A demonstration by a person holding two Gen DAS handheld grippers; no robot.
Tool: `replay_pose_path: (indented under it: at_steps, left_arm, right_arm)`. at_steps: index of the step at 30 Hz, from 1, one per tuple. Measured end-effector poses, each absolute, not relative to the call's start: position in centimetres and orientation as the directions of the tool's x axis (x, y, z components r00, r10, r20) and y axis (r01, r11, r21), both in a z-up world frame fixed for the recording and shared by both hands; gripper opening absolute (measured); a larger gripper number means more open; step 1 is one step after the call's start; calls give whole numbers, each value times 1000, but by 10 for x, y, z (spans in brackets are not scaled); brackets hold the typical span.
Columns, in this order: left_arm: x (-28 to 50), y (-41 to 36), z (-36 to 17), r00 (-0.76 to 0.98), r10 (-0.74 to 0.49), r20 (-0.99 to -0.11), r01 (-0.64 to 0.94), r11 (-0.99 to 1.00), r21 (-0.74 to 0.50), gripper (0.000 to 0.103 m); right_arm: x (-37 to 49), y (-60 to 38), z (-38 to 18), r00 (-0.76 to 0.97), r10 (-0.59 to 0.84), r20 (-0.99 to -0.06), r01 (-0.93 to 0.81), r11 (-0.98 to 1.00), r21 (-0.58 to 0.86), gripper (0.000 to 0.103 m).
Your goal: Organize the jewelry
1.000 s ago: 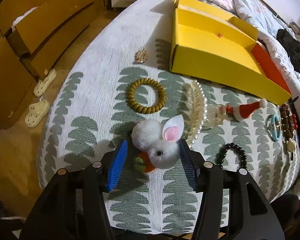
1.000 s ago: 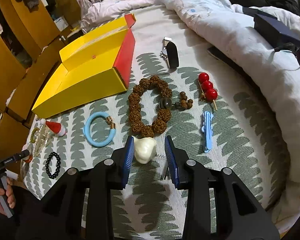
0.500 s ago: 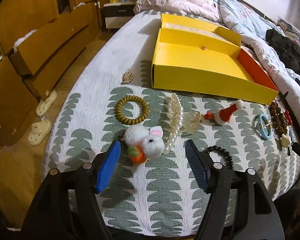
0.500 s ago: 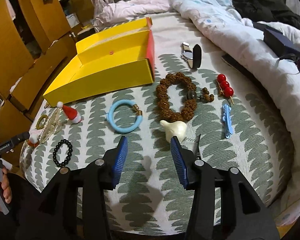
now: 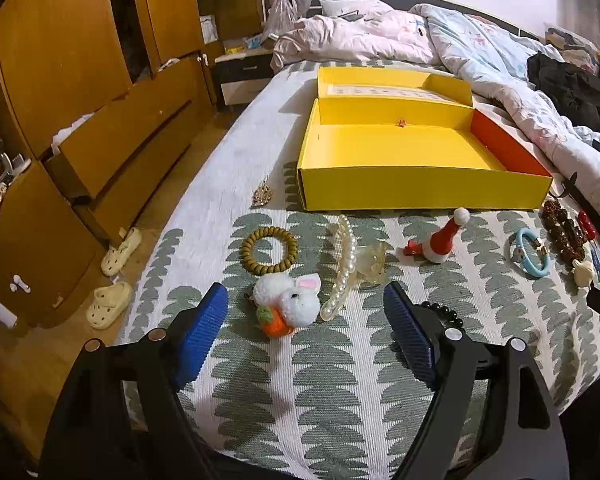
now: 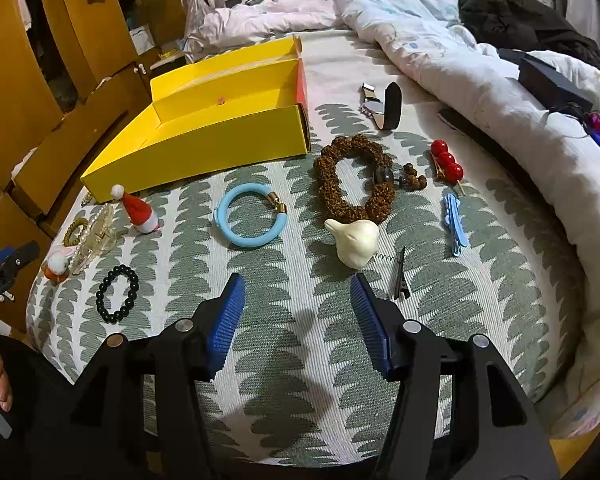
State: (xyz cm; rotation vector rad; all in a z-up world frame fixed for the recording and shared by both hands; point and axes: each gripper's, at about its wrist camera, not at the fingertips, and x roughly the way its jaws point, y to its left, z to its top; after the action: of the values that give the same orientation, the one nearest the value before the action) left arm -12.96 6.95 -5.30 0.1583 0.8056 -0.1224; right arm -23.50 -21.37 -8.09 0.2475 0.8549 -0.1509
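An open yellow box (image 5: 400, 148) with a red side sits on the bed; it also shows in the right wrist view (image 6: 204, 136). My left gripper (image 5: 306, 320) is open and empty, just short of a white bunny clip (image 5: 290, 304). Beyond lie an olive bead ring (image 5: 269, 249), a pearl clip (image 5: 346, 268), a Santa hat clip (image 5: 440, 240) and a black bead bracelet (image 5: 444, 314). My right gripper (image 6: 298, 312) is open and empty, short of a cream bird-shaped clip (image 6: 354, 240). A blue bangle (image 6: 250, 220), brown bead bracelet (image 6: 354, 180), red berry pin (image 6: 446, 162) and blue clip (image 6: 454, 220) lie around.
A gold brooch (image 5: 262, 196) lies left of the box. A black clip (image 6: 400, 276) lies by my right finger. A watch (image 6: 386, 106) lies beyond the brown beads. Rumpled duvets (image 6: 480, 80) fill the right side. Wooden wardrobes (image 5: 80, 100) and slippers (image 5: 112, 304) stand left of the bed.
Both grippers have pulled back and up from the bed and opened wider. The bunny clip and the cream clip, earlier between the fingers, now lie on the cover ahead of them.
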Motion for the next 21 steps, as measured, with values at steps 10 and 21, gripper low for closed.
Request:
replay_pose_path:
  at_steps: [10, 21]
  left_arm:
    - [-137, 65, -42, 733, -45, -679, 157, 982, 104, 89]
    - [-135, 59, -42, 726, -34, -687, 157, 980, 119, 97]
  right_arm:
    - [-236, -208, -81, 648, -28, -761, 221, 963, 153, 60]
    - [-232, -207, -87, 635, -35, -772, 225, 964, 141, 61]
